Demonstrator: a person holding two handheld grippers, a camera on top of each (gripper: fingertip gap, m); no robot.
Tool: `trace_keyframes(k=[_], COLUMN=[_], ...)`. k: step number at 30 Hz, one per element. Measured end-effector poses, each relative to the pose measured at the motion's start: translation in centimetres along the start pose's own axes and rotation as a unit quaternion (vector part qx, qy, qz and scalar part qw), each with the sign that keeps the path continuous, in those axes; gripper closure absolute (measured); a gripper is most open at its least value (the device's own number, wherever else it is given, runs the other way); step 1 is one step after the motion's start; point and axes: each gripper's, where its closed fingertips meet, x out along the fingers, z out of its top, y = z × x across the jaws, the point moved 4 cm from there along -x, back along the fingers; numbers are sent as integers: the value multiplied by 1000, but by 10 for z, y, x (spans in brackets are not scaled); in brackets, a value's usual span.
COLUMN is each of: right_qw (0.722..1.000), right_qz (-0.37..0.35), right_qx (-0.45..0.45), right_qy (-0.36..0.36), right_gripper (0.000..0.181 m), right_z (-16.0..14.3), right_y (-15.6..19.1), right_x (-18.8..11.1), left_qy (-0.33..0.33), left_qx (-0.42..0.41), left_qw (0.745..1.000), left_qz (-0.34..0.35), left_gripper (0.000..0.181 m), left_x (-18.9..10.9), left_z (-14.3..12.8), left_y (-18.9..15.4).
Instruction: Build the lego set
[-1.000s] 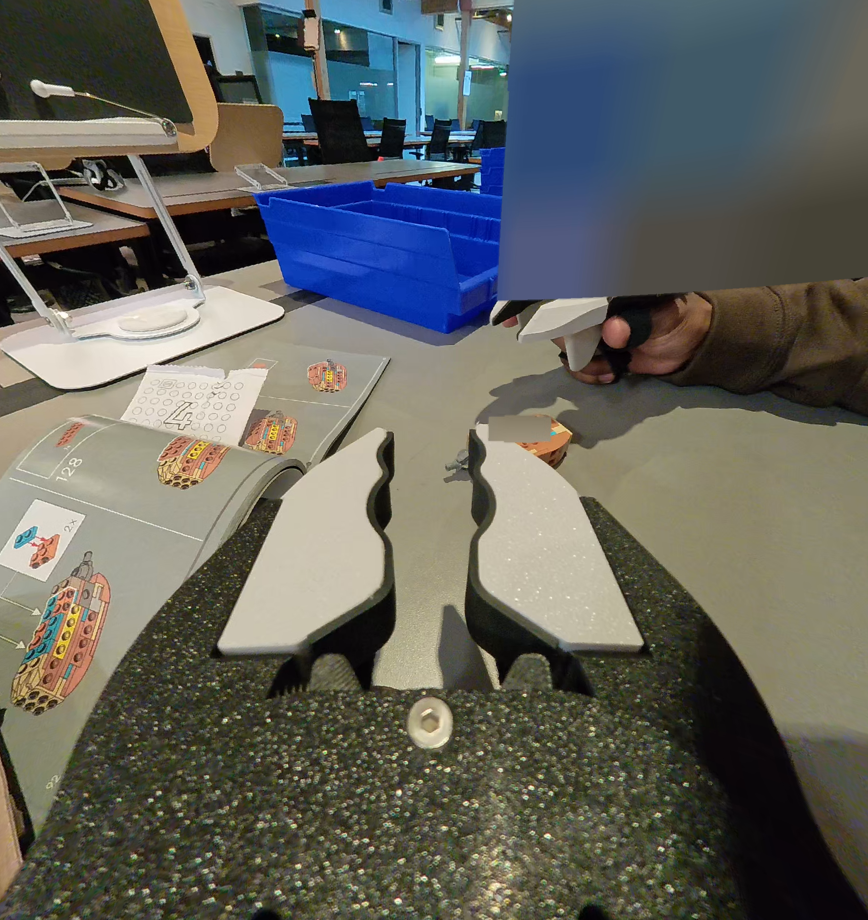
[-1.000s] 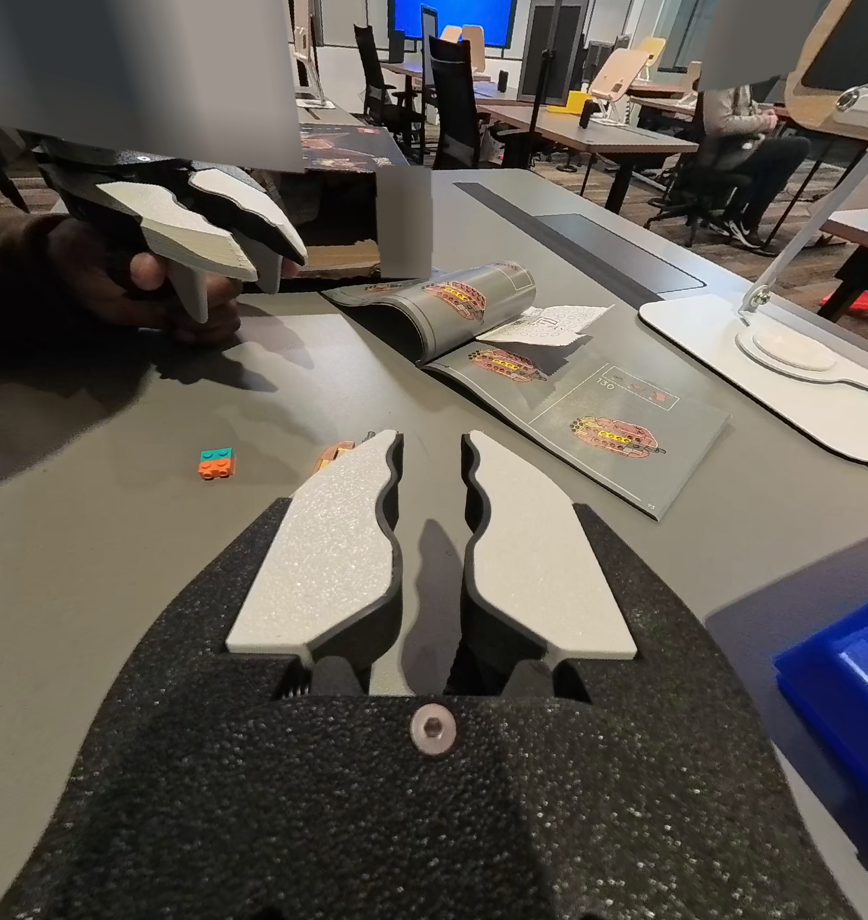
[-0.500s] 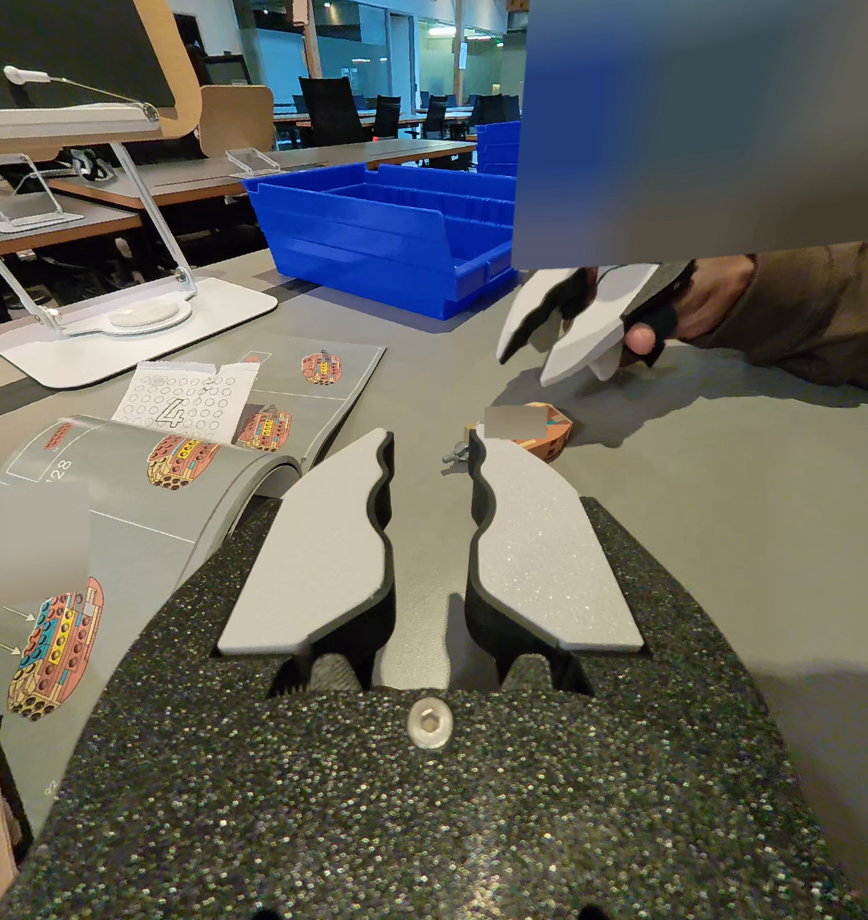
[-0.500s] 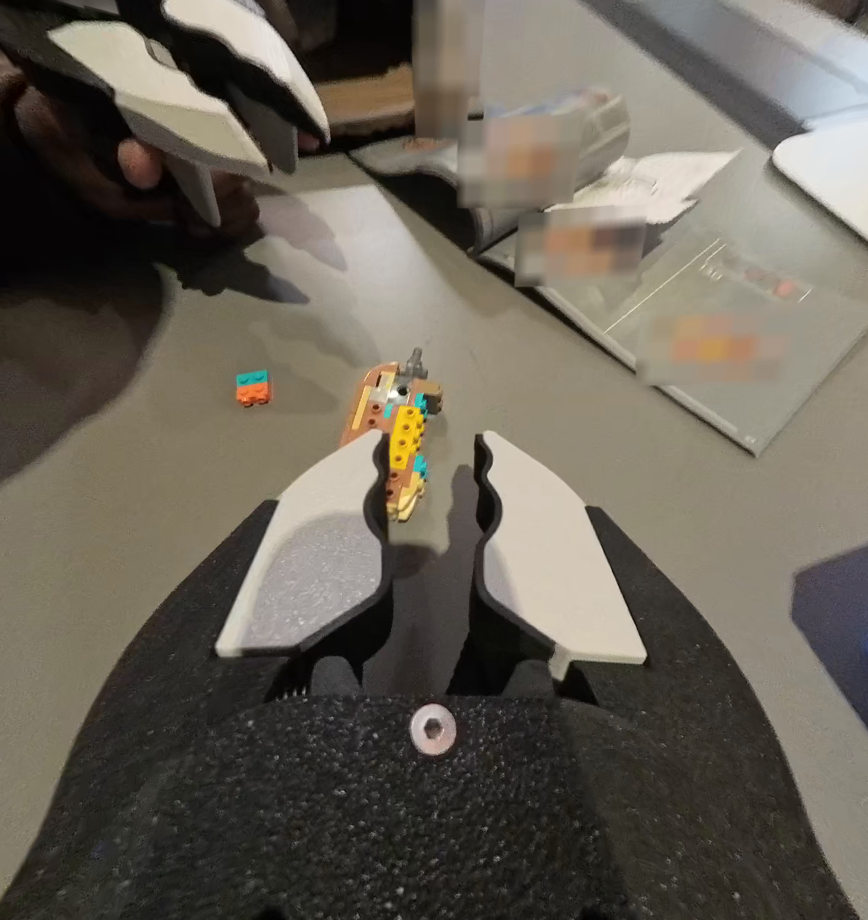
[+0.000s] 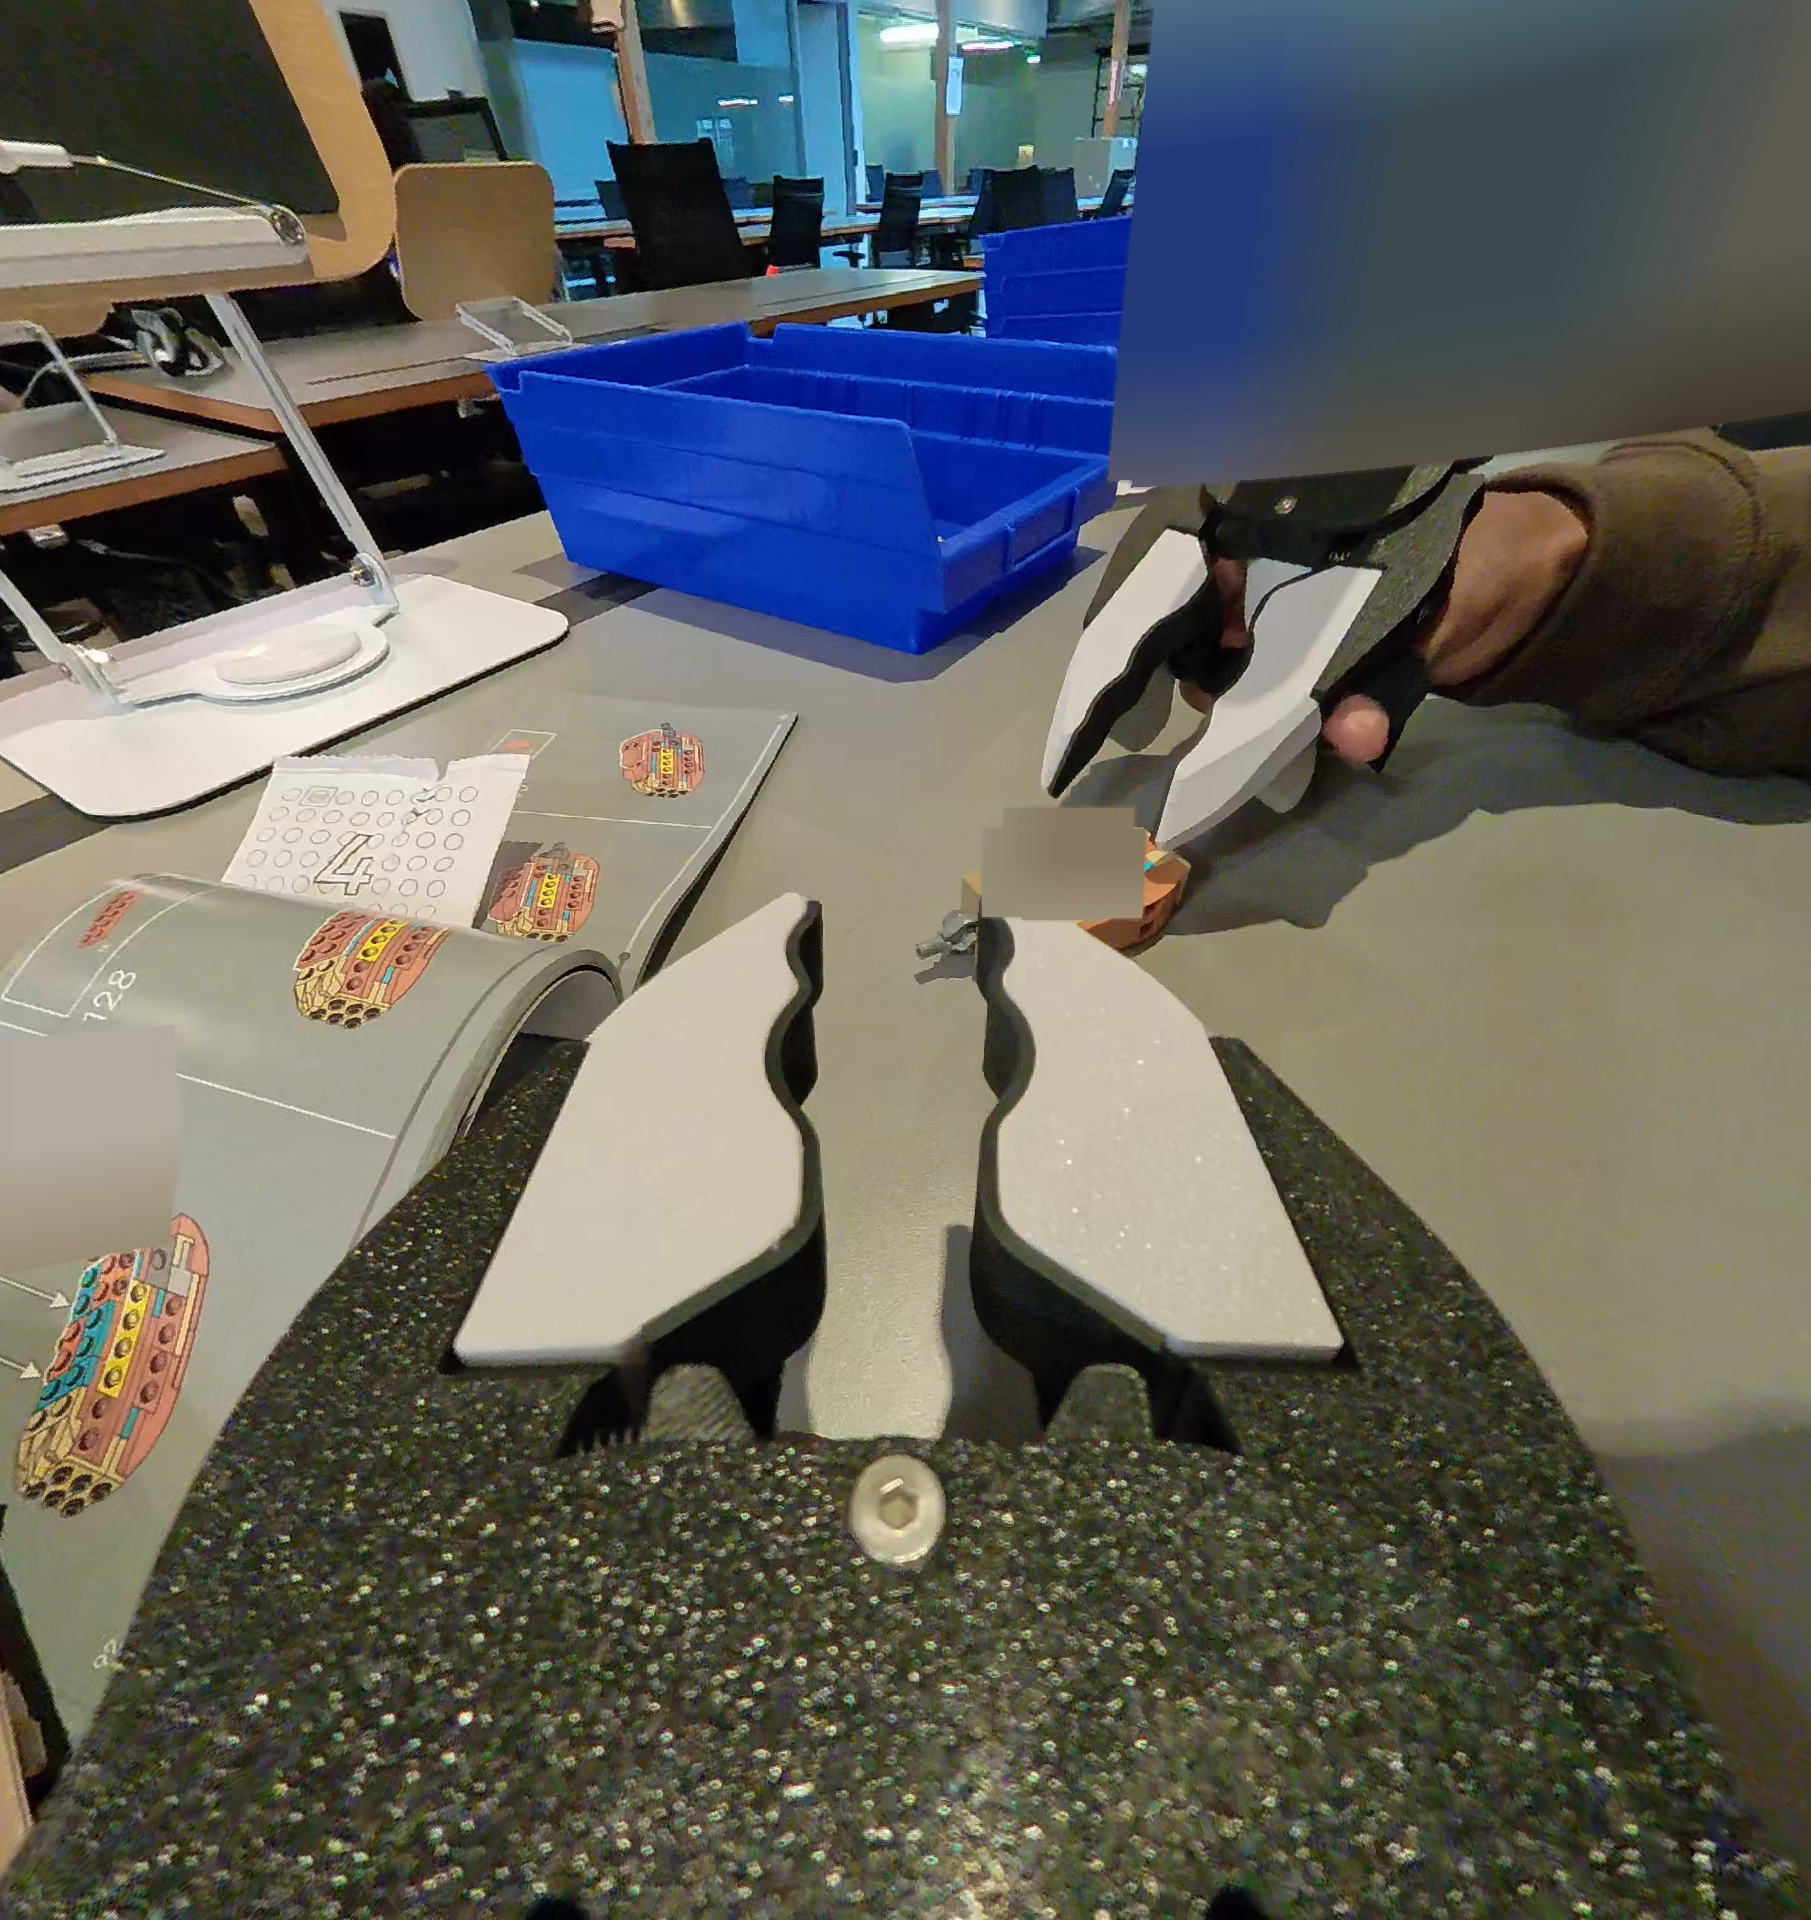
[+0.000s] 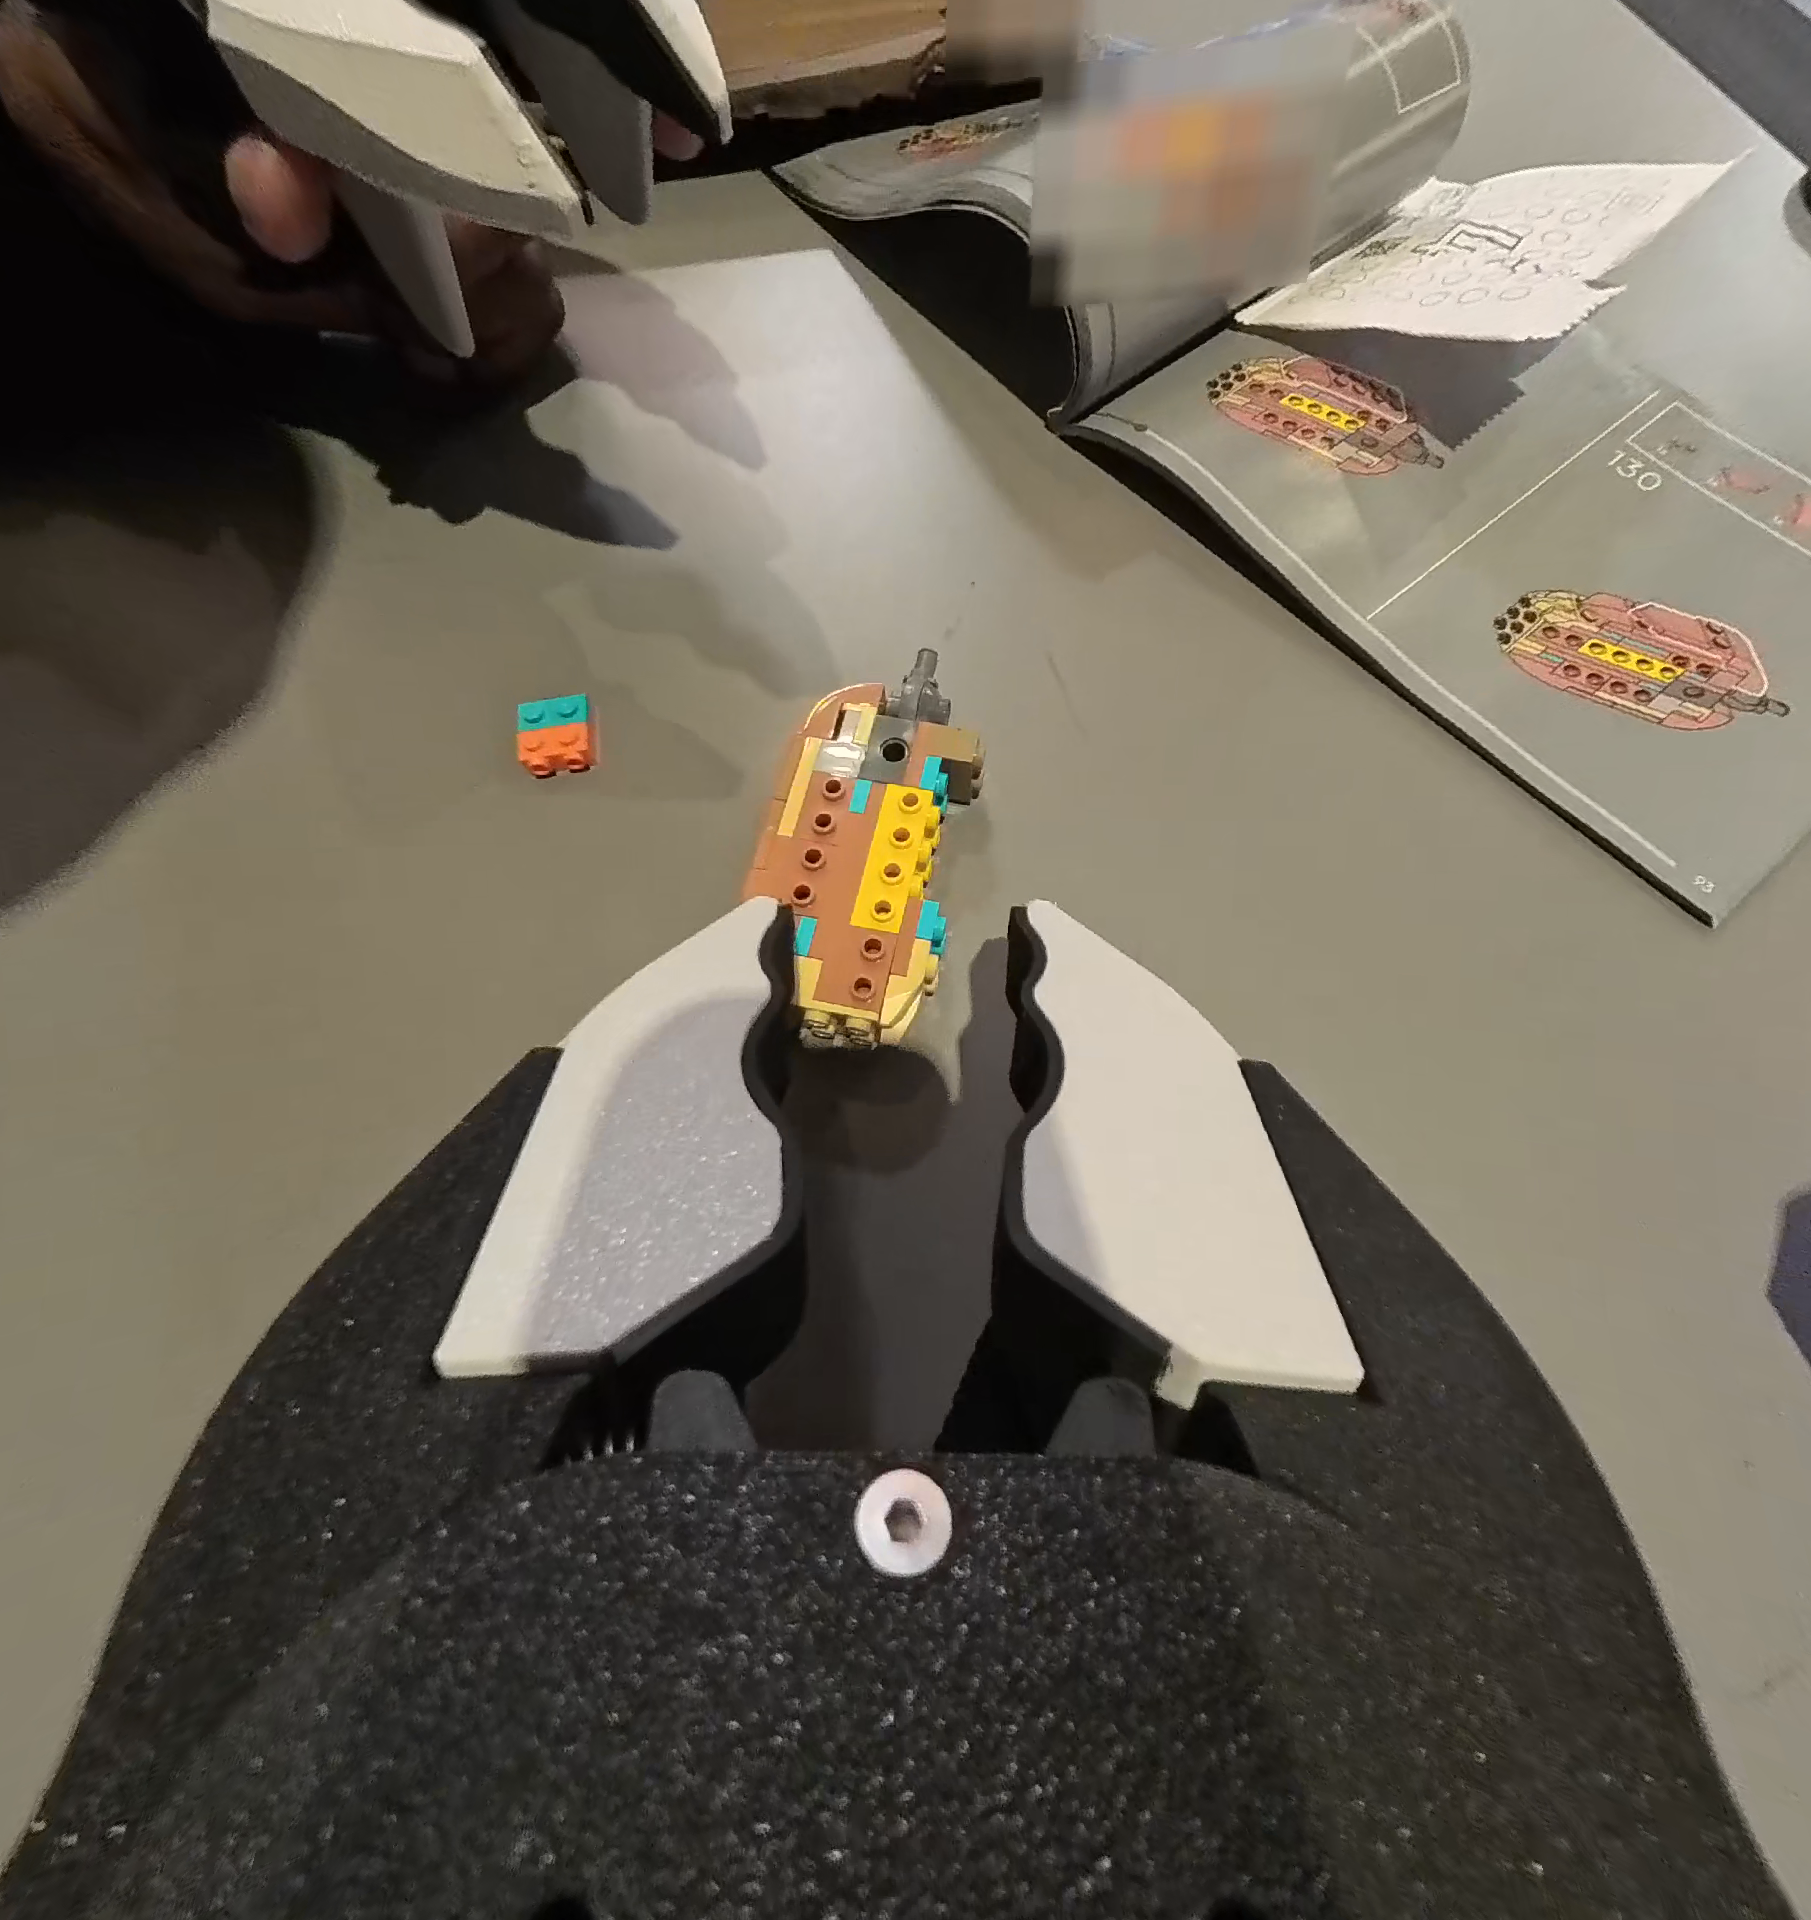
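A brown, yellow and teal lego model (image 6: 859,862) lies on the grey table (image 6: 257,1039). My right gripper (image 6: 896,920) is open and tilted down over it; the model's near end sits between the fingertips, close to the left finger. A small teal-and-orange brick (image 6: 558,736) lies apart, to the model's left. My left gripper (image 5: 901,925) is open and empty, low over the table just short of the model (image 5: 1150,894), which a blur patch and my right finger partly hide. The right gripper (image 5: 1109,816) shows beyond it, and the left gripper (image 6: 631,156) shows in the right wrist view.
An open instruction booklet (image 5: 620,831) with a white paper slip (image 5: 371,842) lies left of the model; it also shows in the right wrist view (image 6: 1503,582). A blue bin (image 5: 807,488) stands at the back. A white stand base (image 5: 257,675) sits far left. The right tips stand about 8 centimeters off the small teal-and-orange brick (image 6: 558,736).
My right gripper has come forward, tipped down over the lego model and opened wider, so the model's near end now lies between its fingertips. My left gripper has hardly moved.
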Motion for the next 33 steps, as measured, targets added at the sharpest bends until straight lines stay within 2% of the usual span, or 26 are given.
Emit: trace_keyframes(k=[33], right_qw=[1000], right_qz=[12], right_qx=[-1], right_qy=[-3], right_gripper=[144], right_z=[0], right_y=[2], right_x=[0], left_qy=[5], left_qx=[-2], left_qw=[1000], left_qz=[0], left_gripper=[153], left_x=[1], left_z=[-1], left_y=[0])
